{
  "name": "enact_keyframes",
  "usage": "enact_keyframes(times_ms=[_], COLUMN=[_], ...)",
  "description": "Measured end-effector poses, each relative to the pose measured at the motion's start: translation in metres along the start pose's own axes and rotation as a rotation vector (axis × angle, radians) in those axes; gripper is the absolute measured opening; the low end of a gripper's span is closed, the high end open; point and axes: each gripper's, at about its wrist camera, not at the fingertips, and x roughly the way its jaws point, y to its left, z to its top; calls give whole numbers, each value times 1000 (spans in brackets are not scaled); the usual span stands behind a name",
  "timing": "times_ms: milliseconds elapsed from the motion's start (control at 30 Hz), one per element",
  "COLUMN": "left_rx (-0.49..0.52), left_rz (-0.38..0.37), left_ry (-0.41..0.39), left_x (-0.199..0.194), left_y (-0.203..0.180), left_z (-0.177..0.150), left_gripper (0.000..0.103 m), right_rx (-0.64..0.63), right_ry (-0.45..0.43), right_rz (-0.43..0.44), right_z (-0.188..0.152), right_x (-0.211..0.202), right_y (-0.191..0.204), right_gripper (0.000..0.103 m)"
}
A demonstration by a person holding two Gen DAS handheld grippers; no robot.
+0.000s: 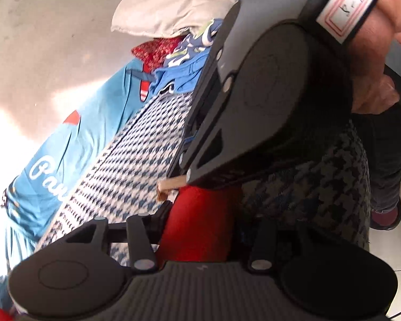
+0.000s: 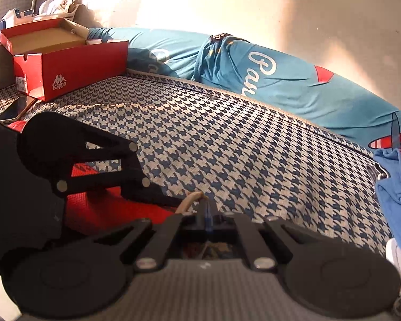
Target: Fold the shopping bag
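Only my right view shows the red shoe box far left, made of card with its lid off, and a flat phone near it. Only my left view shows a soft pale pillow far off and the hand holding my right tongs.

The shopping bag is red and smooth. It lies near me on the bumpy blue-and-white woven mat, between the arms of my left tongs. I cannot tell if those tongs squeeze it. My right tongs are pressed together on the tan handle, a thin flat strap. A wrinkly teal cloth with curly white letters lies along the far edge.
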Motion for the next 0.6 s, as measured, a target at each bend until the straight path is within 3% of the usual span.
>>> enact_keyframes(times_ms=[267, 600], left_rx=[-140, -108], left_rz=[-32, -2], left_ry=[16, 37], left_x=[2, 0], left_y=[10, -1], left_z=[1, 12], left_gripper=[44, 45], right_rx=[2, -80], right_ry=[10, 15], right_rz=[20, 38], right_z=[-3, -7], right_x=[4, 2], right_y=[-1, 9], right_gripper=[3, 3])
